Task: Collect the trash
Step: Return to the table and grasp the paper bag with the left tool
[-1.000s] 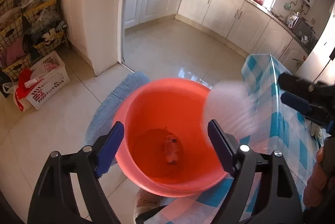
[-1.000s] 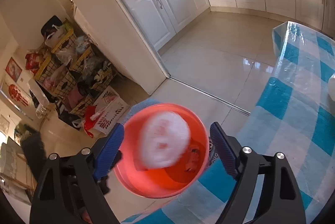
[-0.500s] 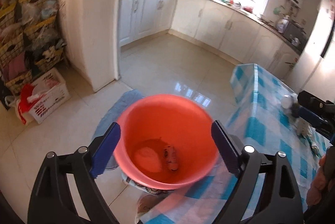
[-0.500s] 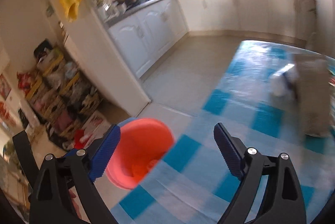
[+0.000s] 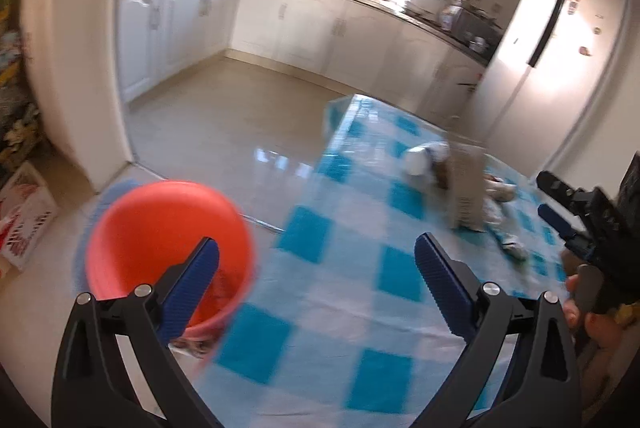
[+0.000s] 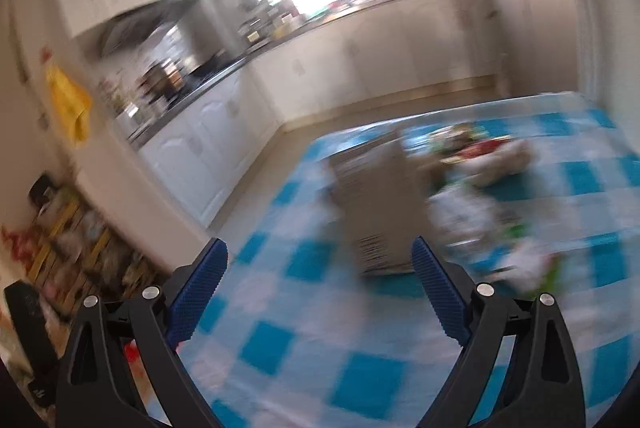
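hovering over table (image 5: 360, 308), left gripper (image 5: 316, 268) angled down, empty.

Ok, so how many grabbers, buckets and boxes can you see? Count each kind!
Grabbers: 2, the left grabber and the right grabber, both open and empty
Buckets: 1, the orange bucket
Boxes: 1, the brown cardboard box
Total: 4
The litter behind the box is too blurred to count.
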Tool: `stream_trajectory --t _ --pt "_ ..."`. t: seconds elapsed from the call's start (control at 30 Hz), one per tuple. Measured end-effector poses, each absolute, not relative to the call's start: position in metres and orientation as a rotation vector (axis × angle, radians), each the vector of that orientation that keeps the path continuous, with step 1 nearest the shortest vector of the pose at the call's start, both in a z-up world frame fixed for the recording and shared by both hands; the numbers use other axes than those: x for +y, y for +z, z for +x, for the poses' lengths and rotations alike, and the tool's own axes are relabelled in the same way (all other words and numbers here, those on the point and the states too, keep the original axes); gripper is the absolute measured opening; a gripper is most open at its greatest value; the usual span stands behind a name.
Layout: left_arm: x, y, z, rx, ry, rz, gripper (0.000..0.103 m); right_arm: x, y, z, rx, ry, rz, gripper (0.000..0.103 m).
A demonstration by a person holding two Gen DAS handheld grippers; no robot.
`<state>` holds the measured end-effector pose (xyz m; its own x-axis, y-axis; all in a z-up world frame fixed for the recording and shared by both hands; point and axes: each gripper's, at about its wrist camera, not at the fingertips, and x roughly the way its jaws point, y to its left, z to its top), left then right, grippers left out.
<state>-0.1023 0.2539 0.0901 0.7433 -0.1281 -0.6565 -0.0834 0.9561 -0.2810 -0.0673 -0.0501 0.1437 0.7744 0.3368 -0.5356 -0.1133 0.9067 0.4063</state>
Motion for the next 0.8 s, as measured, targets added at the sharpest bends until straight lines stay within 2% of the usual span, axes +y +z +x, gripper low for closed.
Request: stream_trajectory --t 0.17,0.33,0.5,0.8 --pt "0.202 0.097 -0.073 0.754 -0.113 -0.317 0.098 -0.142 0.128 -0.067 0.631 0.099 0.488 0.092" --pt "0.125 0.091 -0.034 0.794 -0.143 -0.245 0.098 -0.193 0.112 -0.074 0.63 0.032 0.546 0.092" --pt "0.058 0.075 0.013 0.825 -0.112 -0.166 0.098 -0.209 0.106 -0.082 0.623 0.025 0.533 0.092" --pt "0.006 0.051 0.07 0.845 0.045 -0.054 0.098 -0.204 0.1 -0.088 0.63 0.084 0.492 0.092"
